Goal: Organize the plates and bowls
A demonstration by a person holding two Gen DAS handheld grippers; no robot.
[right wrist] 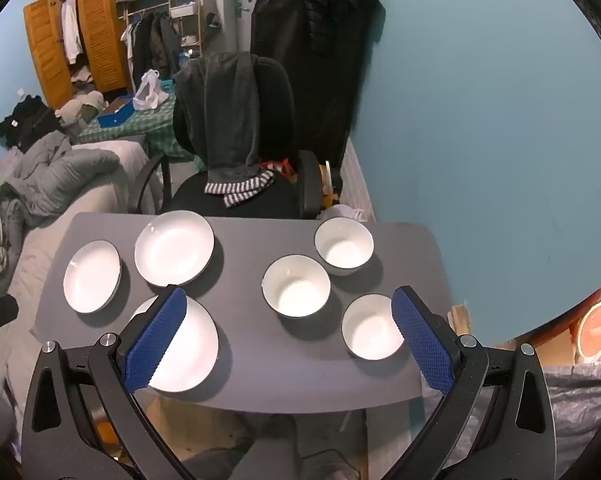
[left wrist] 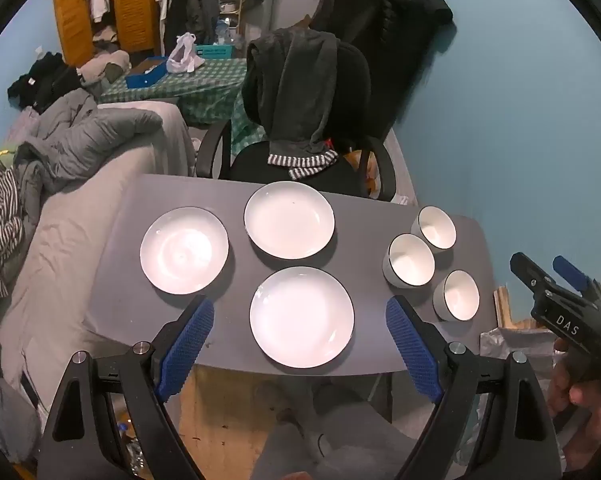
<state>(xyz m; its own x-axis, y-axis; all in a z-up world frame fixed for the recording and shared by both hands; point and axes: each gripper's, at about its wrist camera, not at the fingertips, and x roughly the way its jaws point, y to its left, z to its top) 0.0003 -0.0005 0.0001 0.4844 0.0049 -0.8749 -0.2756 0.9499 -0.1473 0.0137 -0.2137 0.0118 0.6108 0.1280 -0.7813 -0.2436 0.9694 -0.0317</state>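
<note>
On the grey surface (left wrist: 364, 208) three white plates sit apart on the left half: one far (left wrist: 289, 220), one left (left wrist: 184, 250), one near the front edge (left wrist: 301, 317). Three white bowls (right wrist: 296, 286) cluster on the right half, close together but not stacked. Beyond the surface stands a black office chair (left wrist: 352, 80) draped with a dark hoodie (left wrist: 300, 88); a bed (left wrist: 80, 216) with grey bedding runs along the left, and a wooden wardrobe (right wrist: 92, 28) stands against the blue wall (right wrist: 480, 100). Both the left claw (left wrist: 300, 344) and the right claw (right wrist: 288, 340) hover spread wide above the front edge, grasping nothing.
</note>
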